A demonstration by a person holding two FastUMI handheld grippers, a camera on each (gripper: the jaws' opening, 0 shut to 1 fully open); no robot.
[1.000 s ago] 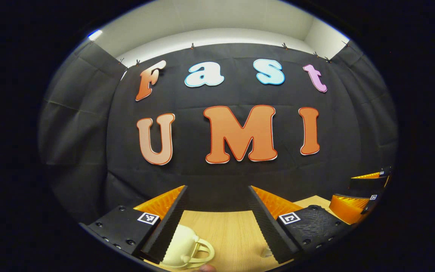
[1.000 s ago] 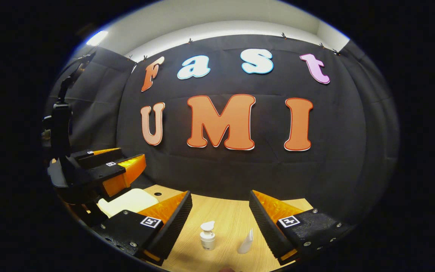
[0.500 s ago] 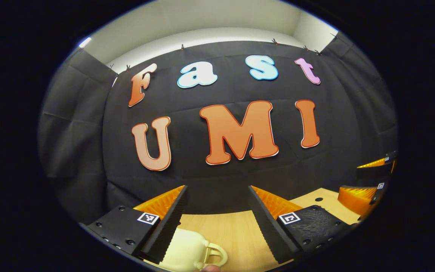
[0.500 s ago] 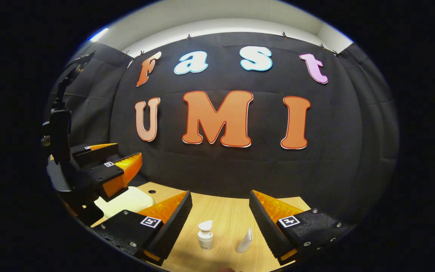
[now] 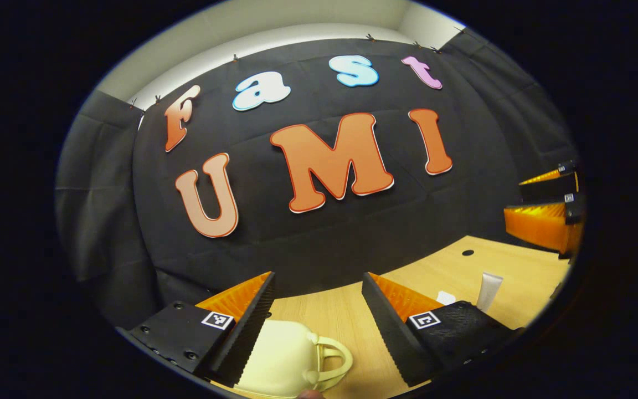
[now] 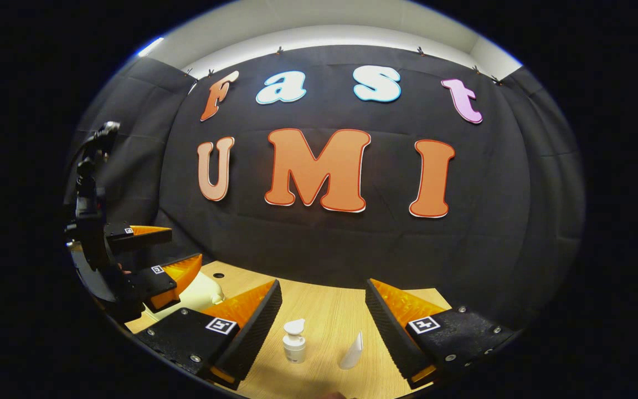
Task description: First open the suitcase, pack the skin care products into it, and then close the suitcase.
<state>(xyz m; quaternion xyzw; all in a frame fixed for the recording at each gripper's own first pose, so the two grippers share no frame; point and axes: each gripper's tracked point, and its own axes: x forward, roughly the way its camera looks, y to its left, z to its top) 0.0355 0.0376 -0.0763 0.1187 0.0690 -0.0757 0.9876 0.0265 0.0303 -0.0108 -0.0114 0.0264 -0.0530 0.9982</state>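
In the left gripper view my left gripper (image 5: 318, 277) is open, low over the wooden table (image 5: 341, 318). The cream suitcase (image 5: 283, 360) lies shut under its left finger, handle (image 5: 333, 357) toward the gap. A white tube (image 5: 488, 291) stands to the right, with my right gripper (image 5: 518, 199) beyond it at the edge. In the right gripper view my right gripper (image 6: 322, 284) is open above a small white pump bottle (image 6: 294, 343) and a white tube (image 6: 352, 351). To its left, the left gripper (image 6: 183, 246) hangs over the suitcase (image 6: 200, 291).
The black cloth wall (image 6: 324, 249) rises right behind the table (image 6: 330, 316). A small round hole (image 6: 219, 275) is in the tabletop near the suitcase. A small white item (image 5: 445, 297) lies beside the left gripper's right finger.
My left gripper has rolled and swung, so the suitcase sits larger under it and the tube has come into sight. The right gripper has dipped slightly toward the bottle and tube.
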